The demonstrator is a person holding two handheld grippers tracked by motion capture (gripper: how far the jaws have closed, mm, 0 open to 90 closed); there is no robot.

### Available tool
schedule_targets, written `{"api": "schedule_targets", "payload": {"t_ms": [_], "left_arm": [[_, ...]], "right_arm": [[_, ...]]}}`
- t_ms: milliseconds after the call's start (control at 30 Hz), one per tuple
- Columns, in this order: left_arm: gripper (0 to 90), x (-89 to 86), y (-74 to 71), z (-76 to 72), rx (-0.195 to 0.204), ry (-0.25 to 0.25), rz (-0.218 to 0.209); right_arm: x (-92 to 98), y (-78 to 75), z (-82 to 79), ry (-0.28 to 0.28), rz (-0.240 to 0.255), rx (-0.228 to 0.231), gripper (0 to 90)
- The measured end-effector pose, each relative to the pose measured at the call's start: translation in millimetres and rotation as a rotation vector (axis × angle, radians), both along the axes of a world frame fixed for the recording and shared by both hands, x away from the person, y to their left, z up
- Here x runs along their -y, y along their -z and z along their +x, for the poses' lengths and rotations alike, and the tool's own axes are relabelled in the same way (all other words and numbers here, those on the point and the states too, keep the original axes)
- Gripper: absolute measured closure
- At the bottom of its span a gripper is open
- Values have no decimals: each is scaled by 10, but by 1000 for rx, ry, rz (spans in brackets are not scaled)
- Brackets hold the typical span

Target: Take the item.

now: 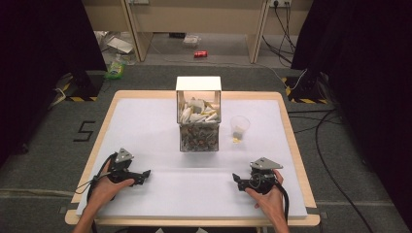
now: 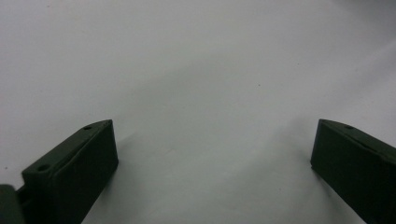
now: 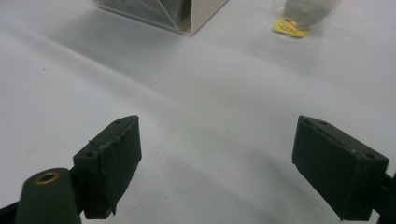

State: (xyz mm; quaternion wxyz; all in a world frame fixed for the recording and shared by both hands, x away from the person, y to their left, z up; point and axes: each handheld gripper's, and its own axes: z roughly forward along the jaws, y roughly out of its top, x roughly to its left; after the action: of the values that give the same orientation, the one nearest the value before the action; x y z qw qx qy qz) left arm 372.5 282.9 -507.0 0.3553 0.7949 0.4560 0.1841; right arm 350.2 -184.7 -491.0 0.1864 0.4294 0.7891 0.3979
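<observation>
Beyond the right gripper [image 1: 236, 178], ahead and just beside the clear packet-filled box [image 1: 199, 124], stands the small plastic cup [image 1: 239, 127]. That gripper is nearer to it than the left gripper [image 1: 145, 174]; both are spread wide, holding nothing, low over the table [image 1: 160, 194].

a white-topped counter [image 1: 145, 126] with a pale wooden rim sits on grey carpet. beyond it, at the top centre of the frame, a red can [image 1: 200, 54] lies on the floor near wooden furniture legs. a green bottle [image 1: 115, 67] rests at upper left beside scattered wrappers, and black cables [image 1: 330, 141] trail along the right edge. black curtains hang in both upper corners.
</observation>
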Motion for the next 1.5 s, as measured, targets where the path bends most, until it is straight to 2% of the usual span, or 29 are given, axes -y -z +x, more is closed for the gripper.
{"api": "schedule_targets", "payload": {"t_ms": [600, 800, 967, 1100, 1500], "left_arm": [[0, 0, 0, 0, 0, 0, 0], [0, 0, 0, 0, 0, 0, 1], [0, 1, 0, 0, 1, 0, 0], [0, 1, -1, -1, -1, 0, 1], [0, 2, -1, -1, -1, 0, 3]], "right_arm": [[111, 23, -137, 21, -37, -27, 162], [159, 62, -170, 36, -53, -58, 164], [168, 63, -178, 36, -60, -57, 161], [124, 70, -187, 33, -100, -48, 148], [126, 71, -185, 33, -98, -52, 146]]}}
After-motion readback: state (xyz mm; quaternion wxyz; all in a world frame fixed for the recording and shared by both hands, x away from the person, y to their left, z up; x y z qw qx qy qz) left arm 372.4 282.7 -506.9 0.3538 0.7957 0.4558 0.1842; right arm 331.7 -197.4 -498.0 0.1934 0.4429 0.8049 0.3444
